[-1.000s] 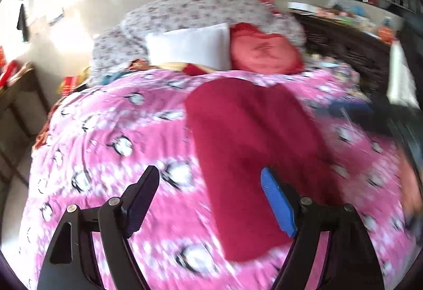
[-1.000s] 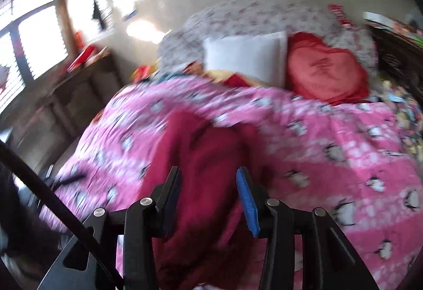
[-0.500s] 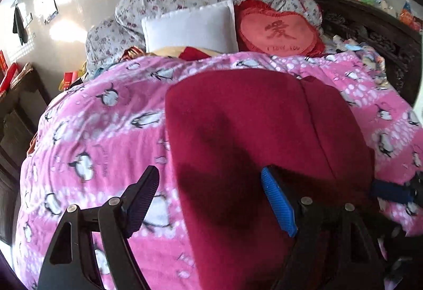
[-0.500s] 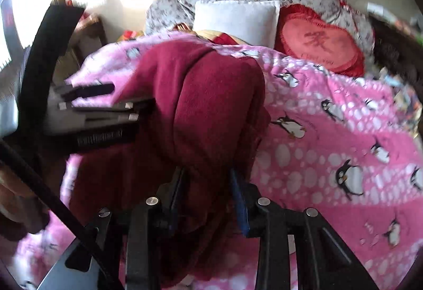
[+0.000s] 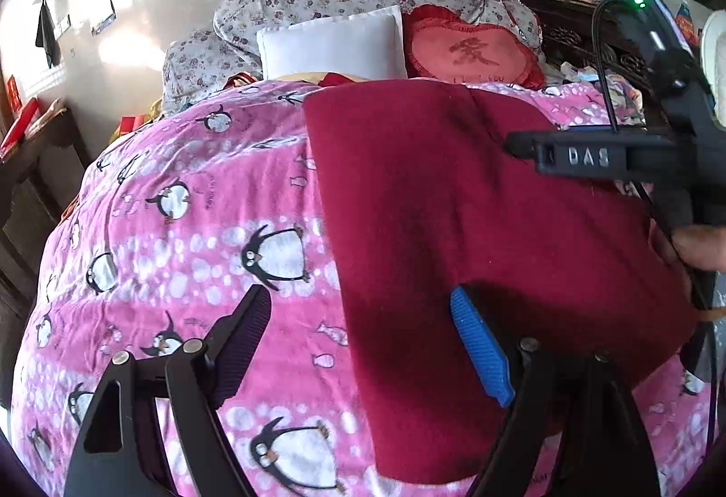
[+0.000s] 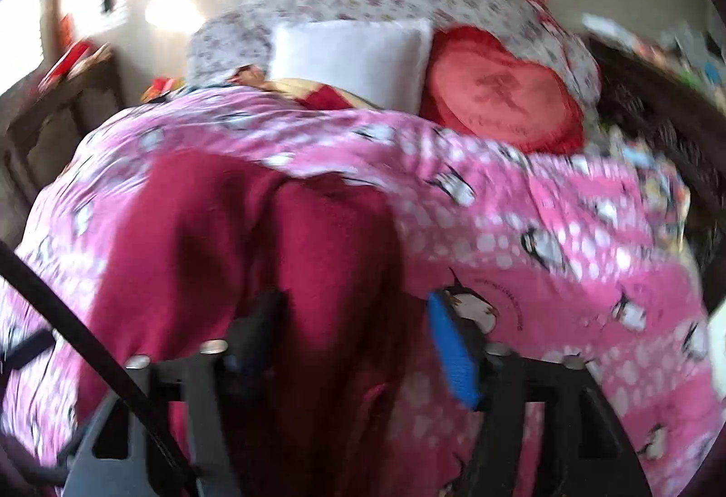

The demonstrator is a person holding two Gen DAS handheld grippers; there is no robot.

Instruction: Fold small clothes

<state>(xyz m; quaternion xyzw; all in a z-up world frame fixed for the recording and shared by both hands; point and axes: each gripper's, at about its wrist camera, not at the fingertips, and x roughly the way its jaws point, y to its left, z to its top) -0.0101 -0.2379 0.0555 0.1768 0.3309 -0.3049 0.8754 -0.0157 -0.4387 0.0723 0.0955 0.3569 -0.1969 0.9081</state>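
The red garment [image 5: 476, 225] lies on the bed [image 5: 190, 252]; left jaws apart, right jaws opening around it.

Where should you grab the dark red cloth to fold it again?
Probably the near left corner of the dark red cloth, coming from the near edge. It lies flat on the penguin blanket, and the straight left edge there is bare. The left tool already straddles it, open.

One red garment [image 5: 453, 202], one pink blanket [image 5: 181, 225], two cushions, two grippers.
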